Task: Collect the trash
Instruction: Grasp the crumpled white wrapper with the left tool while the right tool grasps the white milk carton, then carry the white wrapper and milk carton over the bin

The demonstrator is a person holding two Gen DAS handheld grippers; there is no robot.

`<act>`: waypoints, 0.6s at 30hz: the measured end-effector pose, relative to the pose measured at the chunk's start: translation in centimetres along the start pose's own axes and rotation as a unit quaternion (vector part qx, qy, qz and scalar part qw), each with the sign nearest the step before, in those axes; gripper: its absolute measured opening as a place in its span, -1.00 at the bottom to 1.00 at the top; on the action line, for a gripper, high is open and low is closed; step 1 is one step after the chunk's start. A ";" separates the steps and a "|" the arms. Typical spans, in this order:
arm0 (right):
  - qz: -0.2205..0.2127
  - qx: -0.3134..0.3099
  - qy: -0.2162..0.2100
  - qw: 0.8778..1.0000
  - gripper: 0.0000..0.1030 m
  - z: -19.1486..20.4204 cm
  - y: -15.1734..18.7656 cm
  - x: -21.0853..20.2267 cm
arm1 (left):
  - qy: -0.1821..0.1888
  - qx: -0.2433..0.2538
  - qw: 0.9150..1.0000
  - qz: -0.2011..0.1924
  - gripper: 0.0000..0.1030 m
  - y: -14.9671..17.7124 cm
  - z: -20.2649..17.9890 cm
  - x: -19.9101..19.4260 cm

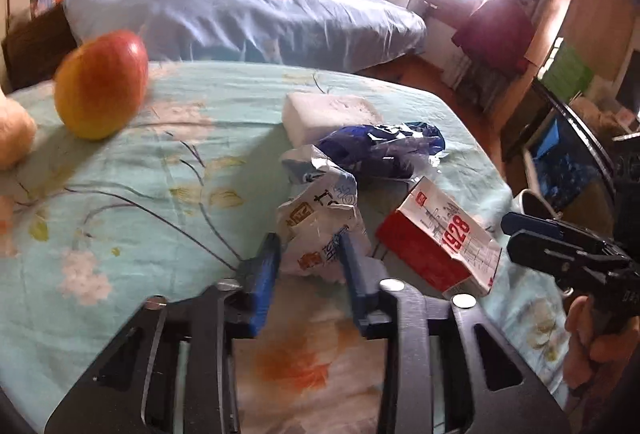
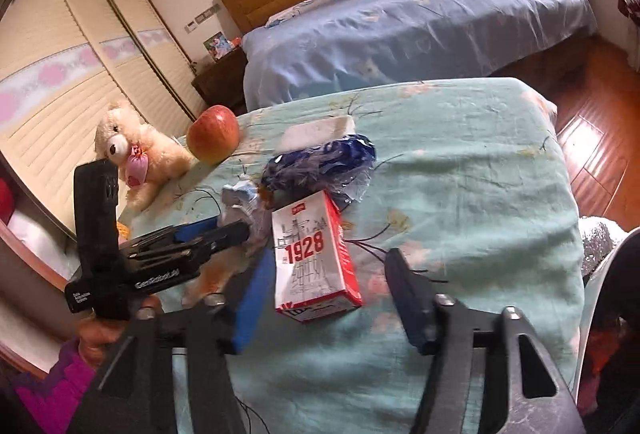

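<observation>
Two grippers (image 1: 310, 254) (image 2: 326, 274); three wrappers

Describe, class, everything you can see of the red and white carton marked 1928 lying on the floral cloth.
The carton is a small cardboard box, white on its broad face with a grey line drawing and bold red "1928", red on its side panels. It lies flat on the pale green floral cloth, one end looking crumpled or opened. The right gripper stands open around it, pads not pressing. A crumpled blue wrapper lies close behind its far end; contact is unclear.
</observation>
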State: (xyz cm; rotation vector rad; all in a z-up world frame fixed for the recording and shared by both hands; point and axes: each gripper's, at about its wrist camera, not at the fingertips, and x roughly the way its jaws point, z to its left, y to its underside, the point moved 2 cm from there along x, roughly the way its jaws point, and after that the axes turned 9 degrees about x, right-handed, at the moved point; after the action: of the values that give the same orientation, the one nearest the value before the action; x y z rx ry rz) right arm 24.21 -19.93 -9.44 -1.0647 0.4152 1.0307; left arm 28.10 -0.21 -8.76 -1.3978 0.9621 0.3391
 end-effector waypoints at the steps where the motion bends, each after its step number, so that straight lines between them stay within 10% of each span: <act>1: 0.005 -0.008 0.000 1.000 0.20 0.3 0.2 0.3 | 0.001 -0.001 1.000 -0.002 -0.59 0.3 0.2 -0.5; 9: 0.022 -0.085 0.058 0.994 0.37 2.8 1.2 4.1 | 0.006 -0.045 0.999 -0.006 -0.72 2.9 2.0 -3.4; 12: 0.039 -0.082 0.078 0.993 -0.07 2.5 1.2 5.6 | 0.001 -0.046 0.999 -0.007 -0.73 3.2 1.8 -3.7; 18: 0.007 -0.040 0.089 0.995 -0.08 0.8 1.3 3.1 | 0.010 -0.043 0.999 -0.009 -0.76 3.0 0.5 -3.8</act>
State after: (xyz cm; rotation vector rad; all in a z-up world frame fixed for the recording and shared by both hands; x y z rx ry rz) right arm 24.45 -17.55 -11.97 -1.2311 0.5301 0.9754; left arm 23.88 2.11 -8.09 -1.4904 0.9611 0.3576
